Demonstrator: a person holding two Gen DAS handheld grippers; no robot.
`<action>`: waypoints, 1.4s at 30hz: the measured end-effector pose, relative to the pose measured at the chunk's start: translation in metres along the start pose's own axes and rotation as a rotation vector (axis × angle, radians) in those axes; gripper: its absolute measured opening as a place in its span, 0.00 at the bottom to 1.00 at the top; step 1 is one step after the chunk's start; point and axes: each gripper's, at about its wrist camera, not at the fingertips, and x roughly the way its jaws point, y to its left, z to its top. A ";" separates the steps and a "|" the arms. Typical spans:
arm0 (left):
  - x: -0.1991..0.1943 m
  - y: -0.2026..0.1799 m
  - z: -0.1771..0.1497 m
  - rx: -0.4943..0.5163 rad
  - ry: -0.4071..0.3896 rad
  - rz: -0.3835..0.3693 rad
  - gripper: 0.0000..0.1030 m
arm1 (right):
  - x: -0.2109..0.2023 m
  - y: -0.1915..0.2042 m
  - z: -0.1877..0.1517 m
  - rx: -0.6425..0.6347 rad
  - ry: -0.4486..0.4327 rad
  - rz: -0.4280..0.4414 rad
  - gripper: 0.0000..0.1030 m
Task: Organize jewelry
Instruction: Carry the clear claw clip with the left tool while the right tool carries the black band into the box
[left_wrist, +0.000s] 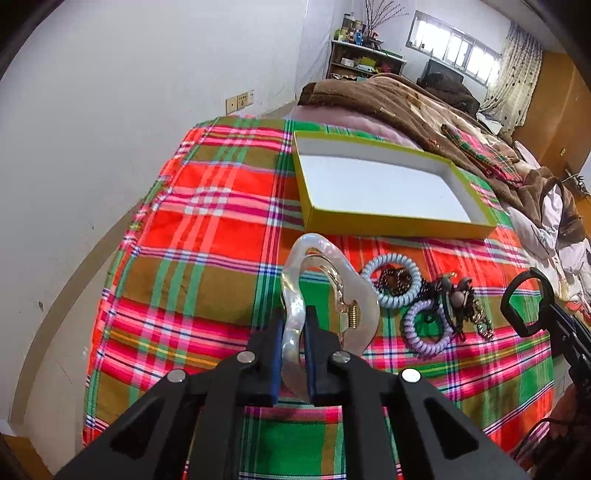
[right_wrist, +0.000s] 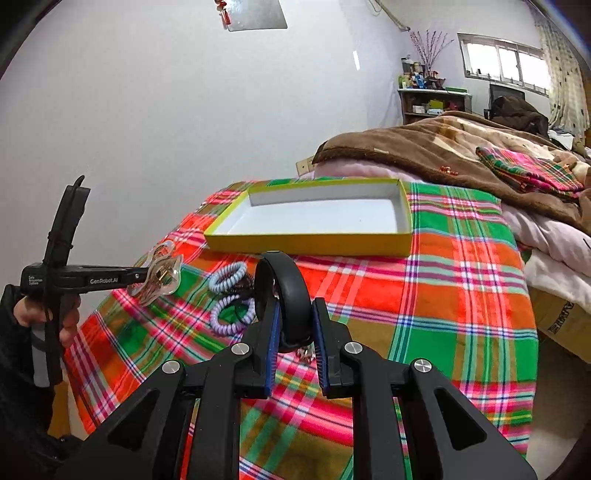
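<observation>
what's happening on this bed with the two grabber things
A person is sorting jewelry on a plaid cloth. The left gripper is shut on a pearly hair claw; the right gripper is shut on a black band. The yellow box is empty; coil hair ties lie on the cloth.

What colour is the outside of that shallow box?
The box is yellow-green outside, white inside; the right wrist view shows it best.
</observation>
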 end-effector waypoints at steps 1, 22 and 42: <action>-0.002 0.000 0.002 0.000 -0.004 -0.001 0.11 | -0.001 -0.001 0.002 0.000 -0.003 -0.005 0.17; 0.018 -0.017 0.099 0.009 -0.084 -0.045 0.11 | 0.046 -0.040 0.095 0.007 -0.071 -0.156 0.17; 0.096 -0.039 0.140 0.030 -0.031 -0.083 0.11 | 0.139 -0.076 0.122 -0.005 0.023 -0.234 0.17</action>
